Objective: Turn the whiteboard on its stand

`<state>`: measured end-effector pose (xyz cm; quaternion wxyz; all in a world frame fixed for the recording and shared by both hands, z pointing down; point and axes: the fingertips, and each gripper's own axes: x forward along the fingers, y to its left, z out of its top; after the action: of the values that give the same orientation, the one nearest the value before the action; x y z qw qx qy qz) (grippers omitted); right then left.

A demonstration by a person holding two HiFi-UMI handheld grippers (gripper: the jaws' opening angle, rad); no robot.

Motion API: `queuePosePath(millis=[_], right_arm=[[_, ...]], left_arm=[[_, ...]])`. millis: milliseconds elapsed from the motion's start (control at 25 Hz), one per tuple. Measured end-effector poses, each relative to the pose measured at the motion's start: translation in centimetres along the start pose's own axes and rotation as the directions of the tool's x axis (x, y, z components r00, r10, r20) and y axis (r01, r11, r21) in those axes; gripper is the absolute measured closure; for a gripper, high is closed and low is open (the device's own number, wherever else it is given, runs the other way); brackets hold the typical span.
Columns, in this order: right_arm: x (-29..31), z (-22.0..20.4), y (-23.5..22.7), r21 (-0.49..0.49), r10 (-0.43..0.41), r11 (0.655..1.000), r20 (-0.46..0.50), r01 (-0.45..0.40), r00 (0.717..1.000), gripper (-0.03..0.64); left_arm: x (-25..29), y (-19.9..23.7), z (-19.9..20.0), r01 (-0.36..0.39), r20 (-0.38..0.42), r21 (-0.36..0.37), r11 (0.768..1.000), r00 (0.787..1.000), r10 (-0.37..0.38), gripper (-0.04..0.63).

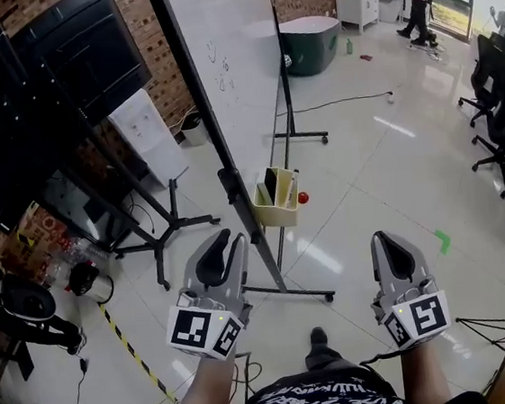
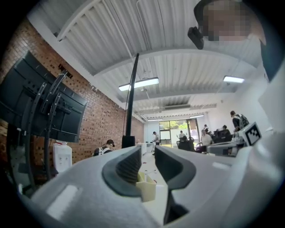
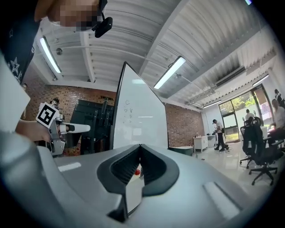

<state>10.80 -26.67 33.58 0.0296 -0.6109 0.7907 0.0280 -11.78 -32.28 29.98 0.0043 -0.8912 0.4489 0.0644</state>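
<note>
1. The whiteboard (image 1: 231, 54) stands in the upper middle of the head view. It is seen nearly edge-on, with its white face turned to the right and a few small scribbles on it.
2. Its black wheeled stand (image 1: 264, 249) runs down to the centre of the frame, with the feet spread over the pale glossy floor (image 1: 360, 193).
3. A yellow tray (image 1: 276, 207) hangs on the stand below the board, and a small red ball (image 1: 303, 197) sits just beside it on the right.
4. The left gripper (image 1: 230, 242) is up at lower centre-left, tips right next to the stand's post. No view shows whether they touch.
5. In the left gripper view its jaws are released, with a clear gap and nothing in it. The board's dark edge (image 2: 131, 98) rises just above the tips, and the tray (image 2: 144, 187) shows beyond them.
6. The right gripper (image 1: 383, 238) hangs at lower right, well apart from the stand.
7. In the right gripper view it (image 3: 139, 149) is clenched tip to tip on nothing. The whiteboard's face (image 3: 138, 116) fills the middle distance behind.
8. A black screen (image 1: 49, 84) on its own stand fills the upper left, and office chairs (image 1: 501, 114) line the right edge.
</note>
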Motion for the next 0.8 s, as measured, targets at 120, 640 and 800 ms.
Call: queuePosePath(millis=[120,640,800], right_arm=[[2.2,-0.4,-1.0,0.010,0.030,1.000,0.000,-0.030,1.000,0.609],[8.6,-0.2,-1.1,0.010,0.132,0.991,0.020,-0.133,0.991,0.609],[9.5,-0.3,-1.6,0.013,0.133,0.991,0.022,-0.133,0.991,0.609]], left_arm=[[1.3,1.1,0.9,-0.042,0.019,0.025,0.999,0.999,0.041,0.503],[4.1,5.1,4.2,-0.126,0.025,0.088,0.988,0.992,0.125,0.433],[5.5,5.4,5.9,-0.105,0.030,0.116,0.988,0.994,0.102,0.376]])
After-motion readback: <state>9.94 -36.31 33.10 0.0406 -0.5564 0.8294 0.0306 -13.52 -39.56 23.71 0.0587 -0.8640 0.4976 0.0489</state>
